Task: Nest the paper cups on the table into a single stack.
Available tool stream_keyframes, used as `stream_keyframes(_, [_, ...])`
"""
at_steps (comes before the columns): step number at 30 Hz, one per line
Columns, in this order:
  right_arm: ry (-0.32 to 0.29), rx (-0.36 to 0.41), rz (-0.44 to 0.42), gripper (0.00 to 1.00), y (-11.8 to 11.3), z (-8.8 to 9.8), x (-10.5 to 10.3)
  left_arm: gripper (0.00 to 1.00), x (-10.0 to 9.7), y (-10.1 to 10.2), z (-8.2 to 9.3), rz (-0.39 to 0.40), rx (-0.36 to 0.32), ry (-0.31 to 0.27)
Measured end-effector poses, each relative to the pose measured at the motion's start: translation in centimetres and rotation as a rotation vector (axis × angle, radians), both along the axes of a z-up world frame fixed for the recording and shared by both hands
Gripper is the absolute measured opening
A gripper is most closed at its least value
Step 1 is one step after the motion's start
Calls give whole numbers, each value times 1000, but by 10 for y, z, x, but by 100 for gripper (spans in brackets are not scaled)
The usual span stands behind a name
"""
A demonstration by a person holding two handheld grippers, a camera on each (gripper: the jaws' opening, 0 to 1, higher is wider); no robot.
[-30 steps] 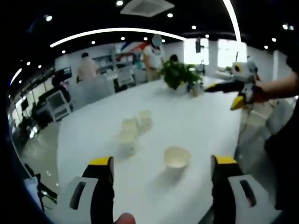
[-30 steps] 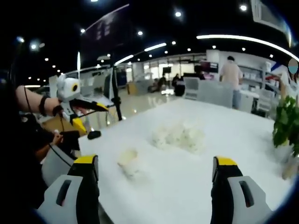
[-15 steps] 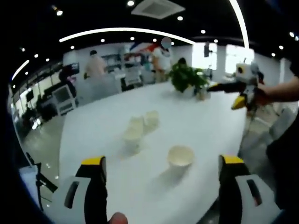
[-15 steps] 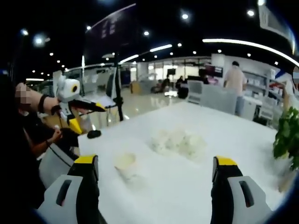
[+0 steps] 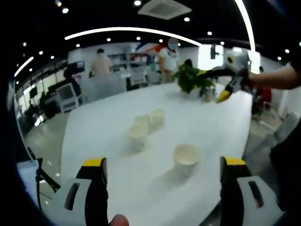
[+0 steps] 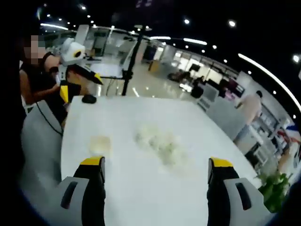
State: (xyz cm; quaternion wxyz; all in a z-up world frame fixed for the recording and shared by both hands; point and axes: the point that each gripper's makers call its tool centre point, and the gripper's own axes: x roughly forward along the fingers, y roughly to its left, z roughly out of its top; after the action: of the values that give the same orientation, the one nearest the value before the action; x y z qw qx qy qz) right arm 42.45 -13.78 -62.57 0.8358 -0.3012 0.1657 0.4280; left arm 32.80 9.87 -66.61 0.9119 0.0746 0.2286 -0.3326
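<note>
Paper cups: one lone cup (image 5: 186,156) stands near on the white table (image 5: 103,136), apart from a far cluster (image 5: 146,125) of three. Your left gripper (image 5: 164,181) hovers with jaws wide apart, holding nothing; your right gripper (image 6: 155,181) likewise gapes, raised over the table. Square the left jaws on the lone cup's wall and close gently, or thin paper may crumple. Right gripper view: the cups (image 6: 160,143) blur together, count uncertain.

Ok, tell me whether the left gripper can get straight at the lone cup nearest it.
Probably yes. The left gripper has its jaws spread wide, and the lone cup stands upright just ahead between them on bare table, apart from the cluster of cups. Nothing lies between.
</note>
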Motion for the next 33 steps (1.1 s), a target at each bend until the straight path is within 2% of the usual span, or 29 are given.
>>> stream_keyframes(6, [9,-79,30,83,2,-8,37,99,-4,2,-8,13,0,21])
stream_keyframes(14, [18,-107,81,74,15,-17,74,99,-5,8,-21,41,4,52])
stream_keyframes(21, [62,-172,121,66,24,-49,98,99,-4,8,-33,40,17,78])
stream_keyframes(23, [66,-179,139,65,26,-56,101,99,-2,8,-33,48,15,79])
stream_keyframes(26, [116,-211,184,60,28,-74,98,99,-1,4,-30,51,11,82])
stream_keyframes(29, [146,-240,216,54,27,-91,98,99,-1,1,-35,40,39,94])
stream_keyframes(33, [150,-266,235,49,28,-108,107,99,-1,0,-36,54,30,102])
